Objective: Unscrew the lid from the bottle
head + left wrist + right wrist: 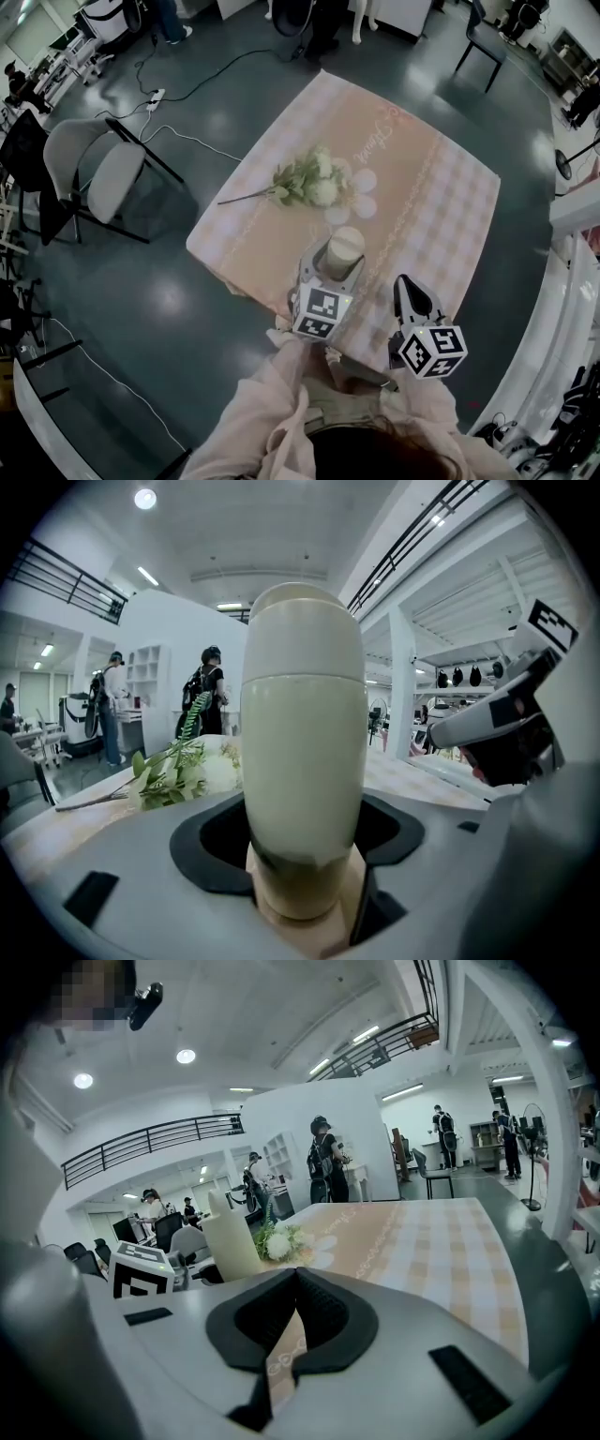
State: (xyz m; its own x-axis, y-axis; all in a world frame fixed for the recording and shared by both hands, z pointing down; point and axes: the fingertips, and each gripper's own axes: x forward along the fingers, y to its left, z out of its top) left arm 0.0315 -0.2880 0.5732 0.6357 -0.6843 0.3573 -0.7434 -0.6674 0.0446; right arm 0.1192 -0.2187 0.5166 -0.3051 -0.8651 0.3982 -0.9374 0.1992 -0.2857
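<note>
left gripper [334,265]: clamped on cream bottle [302,742], jaws wide at its lower body | bottle: upright on table [441,187], long axis vertical, lid [302,630] topmost | right gripper [292,1283]: closed, empty, right of bottle

I see a cream bottle [302,761] between my left jaws, whose pads [211,841] are black in a grey body. Ahead of my right jaws the tablecloth [441,1232] is pink-and-white check with a peach band; ahead-left of them, white flowers [277,1241] with green leaves.
</note>
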